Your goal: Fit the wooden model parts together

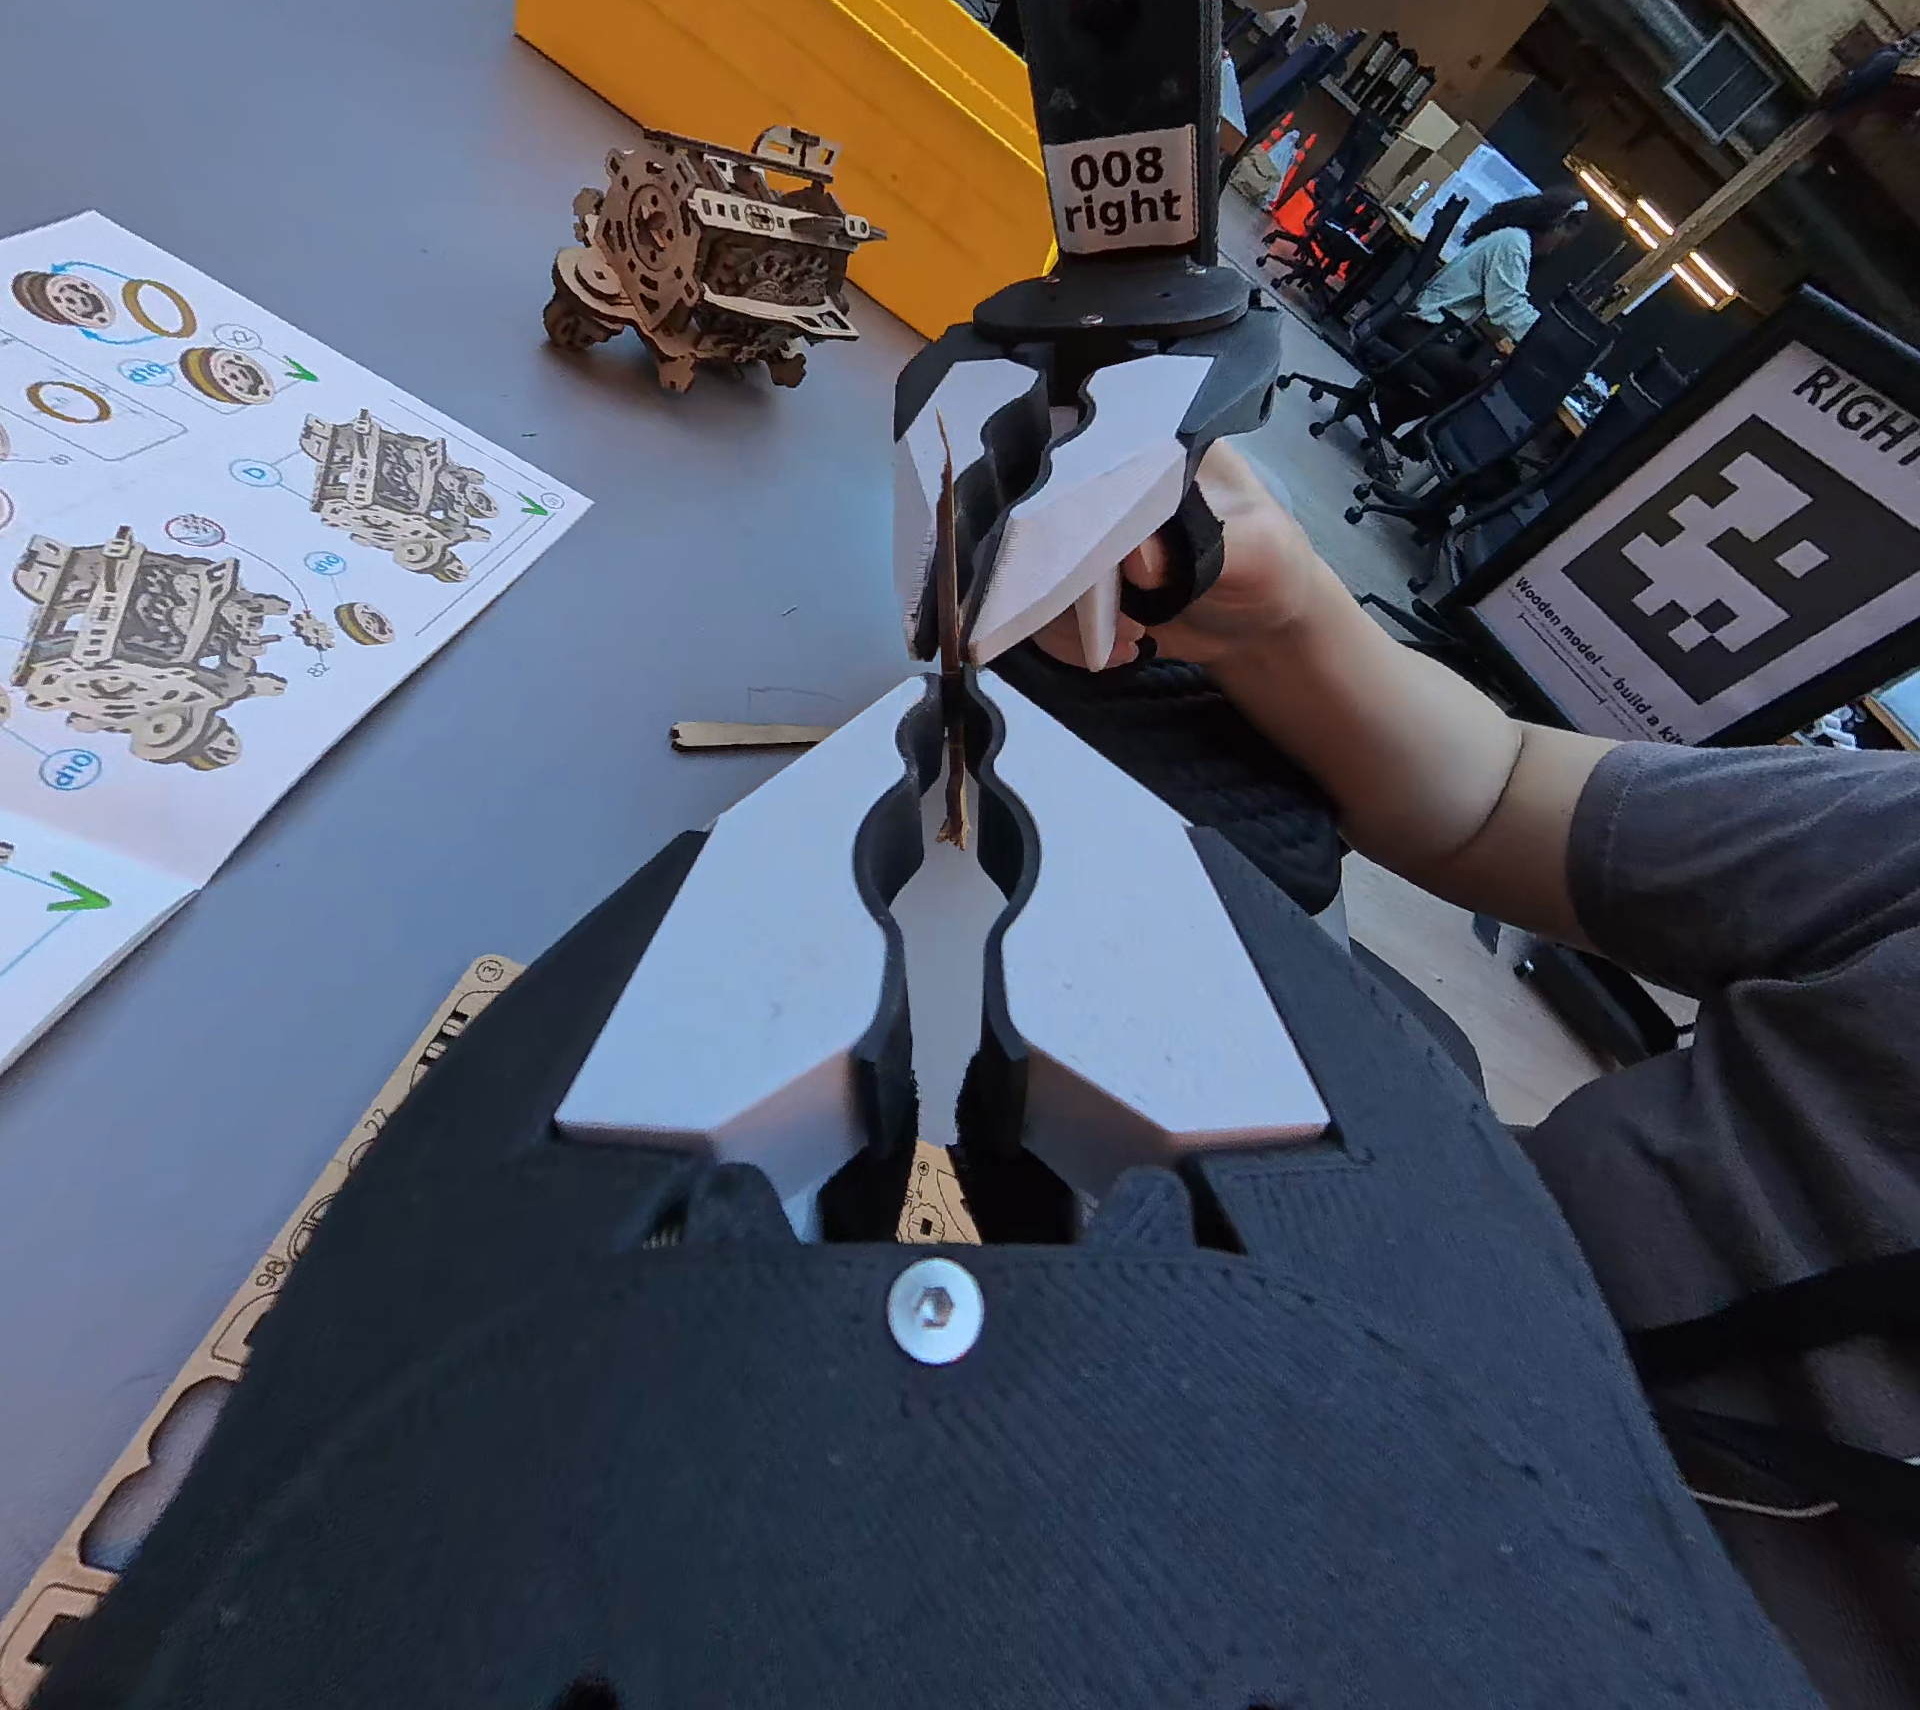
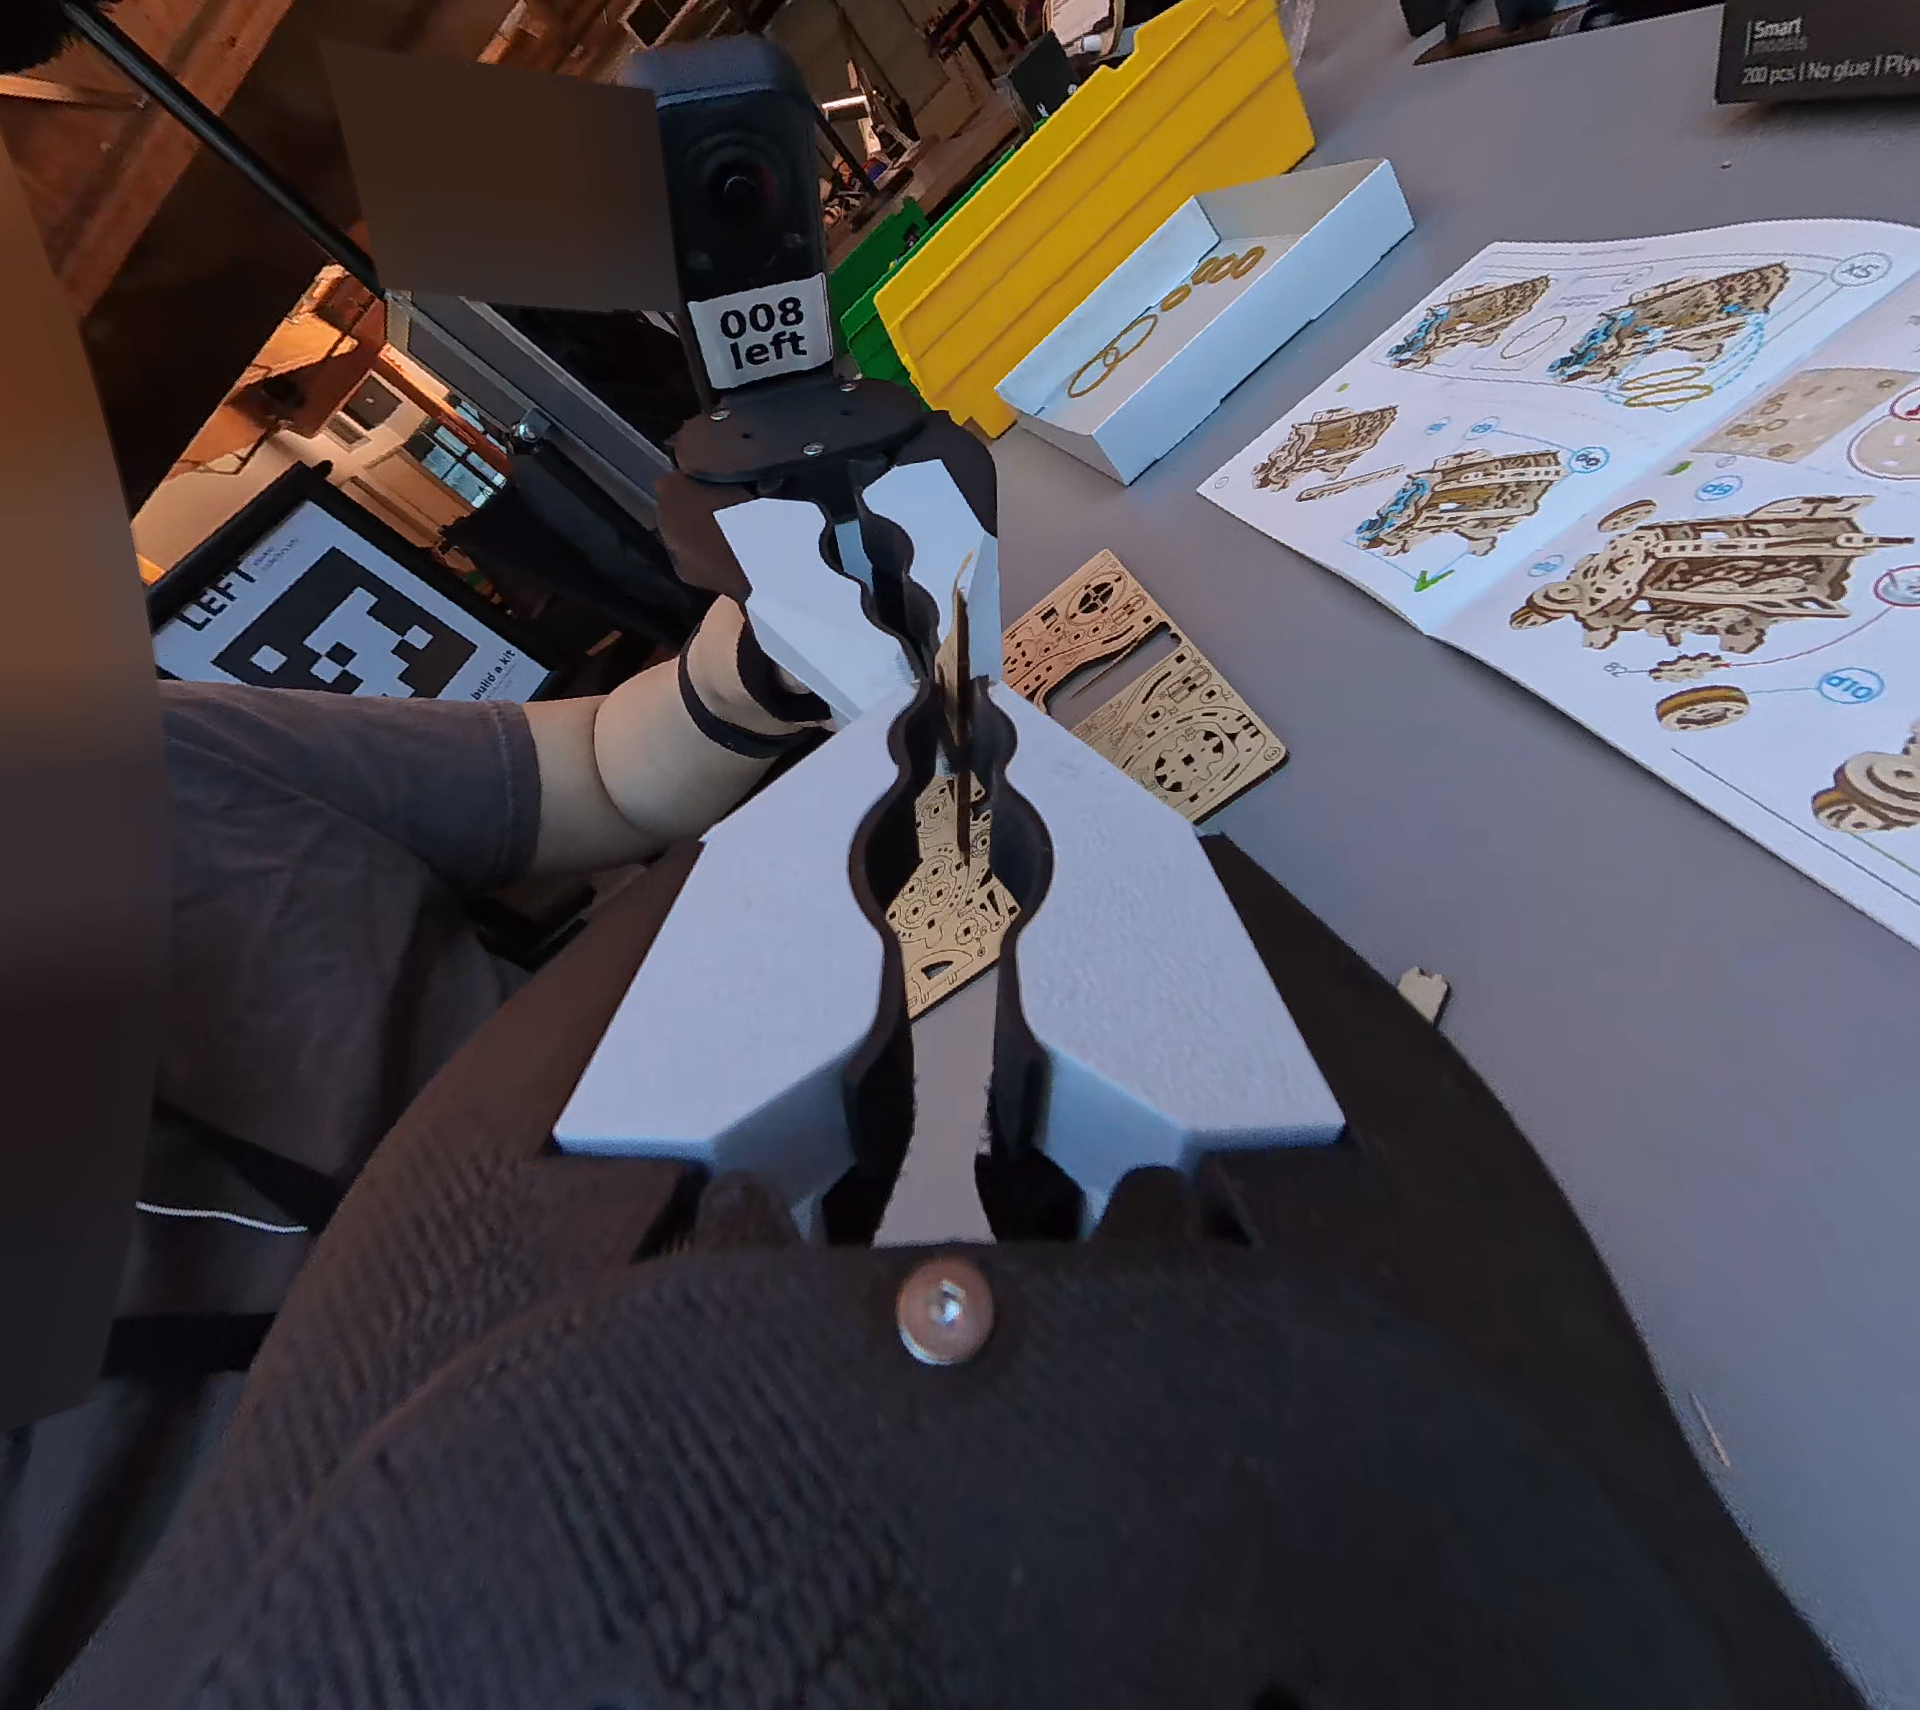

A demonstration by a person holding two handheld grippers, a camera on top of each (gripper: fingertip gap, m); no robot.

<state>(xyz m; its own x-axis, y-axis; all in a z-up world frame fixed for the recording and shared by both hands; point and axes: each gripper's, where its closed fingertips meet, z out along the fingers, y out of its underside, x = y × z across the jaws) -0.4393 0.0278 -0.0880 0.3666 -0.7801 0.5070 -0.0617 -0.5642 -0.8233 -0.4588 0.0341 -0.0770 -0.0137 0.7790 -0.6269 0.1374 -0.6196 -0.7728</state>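
Observation:
A thin flat wooden part [image 1: 952, 787] is seen edge-on and held in the air between both grippers. My left gripper [image 1: 948, 686] is shut on its near end. My right gripper [image 1: 945, 648] faces it tip to tip and is shut on the far end. In the right wrist view the part [image 2: 964, 803] sits in my right gripper [image 2: 951, 696], with the left gripper [image 2: 938, 671] opposite. I cannot tell whether it is one piece or two pressed together. A partly built wooden model [image 1: 707, 263] stands on the grey table [image 1: 364, 102].
An open instruction booklet [image 1: 218, 517] [image 2: 1621, 517] lies flat. A plywood parts sheet [image 2: 1153, 694] [image 1: 312, 1286] lies below the grippers. A yellow bin [image 1: 748, 29] [image 2: 1101, 226] and a white box with rings [image 2: 1205, 330] stand behind. A small wooden stick [image 1: 743, 733] lies loose. Both grippers' tips are close together, under 4 cm apart. Left tips and right tips are each some 20 centimeters from the partly built wooden model [image 1: 707, 263].

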